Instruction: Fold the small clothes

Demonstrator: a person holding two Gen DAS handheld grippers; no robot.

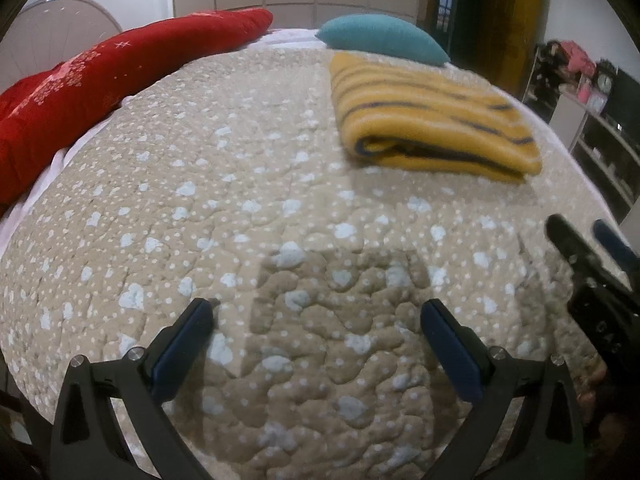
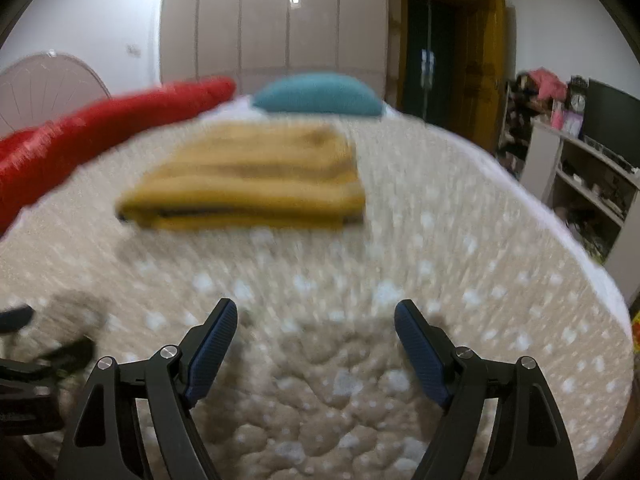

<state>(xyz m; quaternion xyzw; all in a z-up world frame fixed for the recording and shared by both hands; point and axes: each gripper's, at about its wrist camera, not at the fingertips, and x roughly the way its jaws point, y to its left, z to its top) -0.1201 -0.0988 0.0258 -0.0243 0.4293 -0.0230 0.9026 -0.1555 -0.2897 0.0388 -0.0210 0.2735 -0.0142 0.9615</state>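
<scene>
A yellow garment with dark stripes (image 1: 432, 120) lies folded flat on the beige dotted bedspread (image 1: 240, 220), at the far right in the left wrist view. It shows blurred in the right wrist view (image 2: 248, 180), ahead and a little left. My left gripper (image 1: 318, 308) is open and empty, low over the bedspread, well short of the garment. My right gripper (image 2: 316, 310) is open and empty too, also short of the garment. The right gripper shows at the right edge of the left wrist view (image 1: 580, 240).
A long red pillow (image 1: 100, 88) lies along the left side of the bed. A teal cushion (image 1: 384, 42) sits behind the garment. A shelf unit (image 2: 580, 184) with clutter stands to the right of the bed. A wardrobe (image 2: 272, 20) and a dark doorway stand behind.
</scene>
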